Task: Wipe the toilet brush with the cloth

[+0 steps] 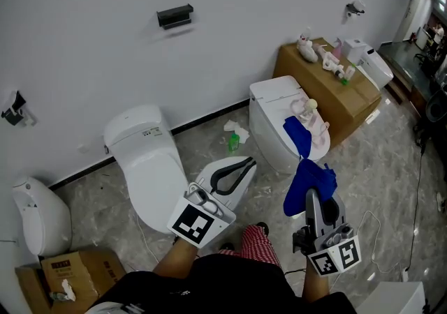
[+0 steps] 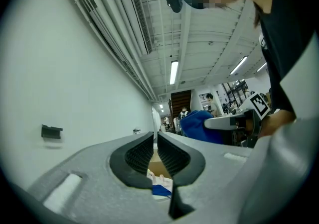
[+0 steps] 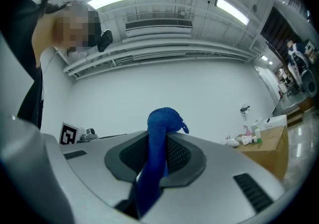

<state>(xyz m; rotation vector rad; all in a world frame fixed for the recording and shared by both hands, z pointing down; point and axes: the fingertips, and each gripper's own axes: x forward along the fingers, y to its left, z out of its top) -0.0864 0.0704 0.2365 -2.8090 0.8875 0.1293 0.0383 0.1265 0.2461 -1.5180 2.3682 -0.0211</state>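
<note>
White wall and grey marbled floor (image 1: 209,138) fill the head view, with several white toilets standing along the wall. One toilet (image 1: 140,159) is at centre left and another toilet (image 1: 269,114) is right of centre. A small green bottle (image 1: 234,141) stands on the floor between them. In the upper right a cardboard box (image 1: 328,86) carries a few bottles and small items. A black holder (image 1: 174,16) is fixed to the wall at the upper left.

A pale pink long-handled thing, apparently the toilet brush (image 1: 311,118), lies on the lid of the right-hand toilet. Another blue strip (image 1: 296,135) lies over that lid's front edge, just beside it.

At the lower centre, the left gripper (image 1: 248,162) points toward the gap between the two toilets. In its own view the left gripper (image 2: 155,138) has its fingers pressed together with nothing between them.

At the lower right, the right gripper (image 1: 312,197) holds the blue cloth (image 1: 309,178). The cloth bunches above its tip, in front of the right-hand toilet and apart from the brush. In the right gripper view the fingers of the right gripper (image 3: 158,142) pinch the cloth (image 3: 163,118), which curls over above them.

Red patterned trousers (image 1: 255,243) show at the bottom edge.
</note>
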